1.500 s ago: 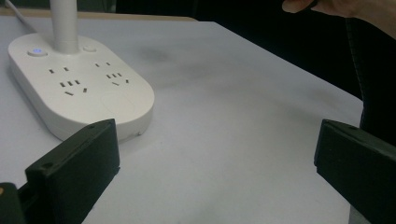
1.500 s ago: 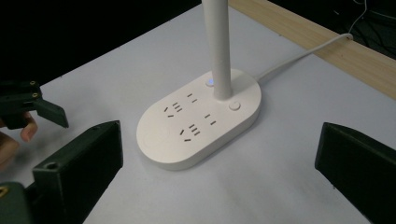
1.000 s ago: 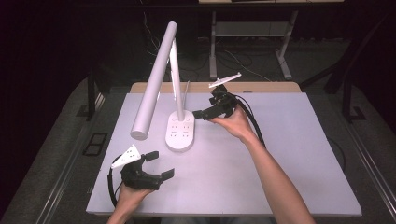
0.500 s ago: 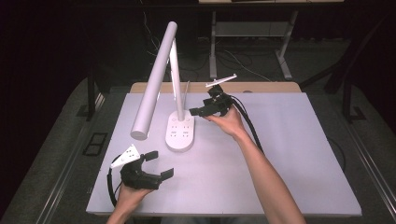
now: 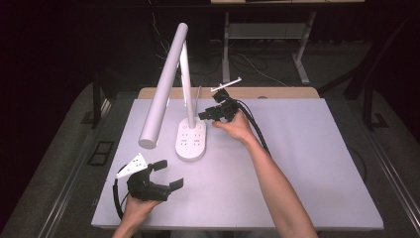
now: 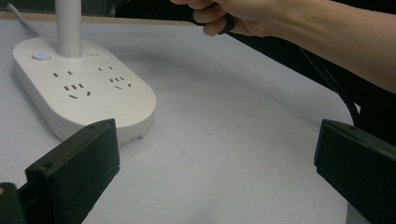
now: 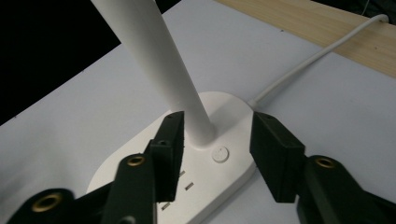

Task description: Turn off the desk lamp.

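Reaching over lamp base (image 5: pixel 192 140) | right gripper (image 7: pixel 217 140): jaws parted, empty, straddling the stem (image 7: pixel 159 60) above a round button (image 7: pixel 220 154), likely to press it | left gripper (image 5: pixel 166 174): wide open, empty, resting near table (image 5: pixel 307 163) front edge | 2 grippers well apart

High view looks down and forward over whole pale grey surface (image 5: pixel 307 163). Left gripper view sits low, near surface, facing white oval socket-base lamp (image 6: pixel 84 93). Right gripper view looks down close on same lamp base.
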`<state>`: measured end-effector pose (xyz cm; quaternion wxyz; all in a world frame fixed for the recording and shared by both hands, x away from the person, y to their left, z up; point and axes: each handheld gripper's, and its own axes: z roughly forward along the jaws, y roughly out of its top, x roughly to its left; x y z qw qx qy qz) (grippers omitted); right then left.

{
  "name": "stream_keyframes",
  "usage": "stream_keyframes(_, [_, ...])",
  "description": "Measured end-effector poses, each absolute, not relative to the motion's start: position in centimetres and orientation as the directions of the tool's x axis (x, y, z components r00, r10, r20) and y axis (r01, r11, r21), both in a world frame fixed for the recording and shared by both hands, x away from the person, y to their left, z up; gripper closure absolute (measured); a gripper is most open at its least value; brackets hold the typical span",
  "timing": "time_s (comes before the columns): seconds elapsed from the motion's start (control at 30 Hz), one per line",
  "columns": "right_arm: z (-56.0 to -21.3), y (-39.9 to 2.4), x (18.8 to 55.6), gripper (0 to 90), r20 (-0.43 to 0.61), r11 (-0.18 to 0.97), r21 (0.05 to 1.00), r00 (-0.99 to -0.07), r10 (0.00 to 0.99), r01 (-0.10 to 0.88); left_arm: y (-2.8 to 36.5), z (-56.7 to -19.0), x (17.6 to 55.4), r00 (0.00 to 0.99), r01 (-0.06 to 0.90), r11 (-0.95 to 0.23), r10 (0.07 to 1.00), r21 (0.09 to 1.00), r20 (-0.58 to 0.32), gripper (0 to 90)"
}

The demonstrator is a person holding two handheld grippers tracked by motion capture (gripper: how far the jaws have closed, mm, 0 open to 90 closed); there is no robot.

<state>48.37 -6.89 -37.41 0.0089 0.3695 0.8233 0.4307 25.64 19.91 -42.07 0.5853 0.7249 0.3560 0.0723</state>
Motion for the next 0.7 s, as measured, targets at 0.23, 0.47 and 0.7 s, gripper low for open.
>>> stream_keyframes(0.23, [-38.3,-6.0,49.1,72.1,0.305,0.345,0.705,-0.704,0.642,0.62,19.9,-42.1,25.6,0.735,0.432,-0.059,0.601,0.9,-0.314,0.0])
stream_keyframes(0.47, [-39.5,-5.9,49.6,90.0,0.33,0.354,0.69,-0.71,0.622,0.631,19.9,-42.1,25.6,0.739,0.431,-0.06,0.597,0.901,-0.314,0.0])
stream_keyframes(0.7, [-40.6,-5.1,49.7,90.0,0.333,0.372,0.673,-0.711,0.619,0.639,19.9,-42.0,25.6,0.736,0.432,-0.056,0.599,0.9,-0.316,0.0])
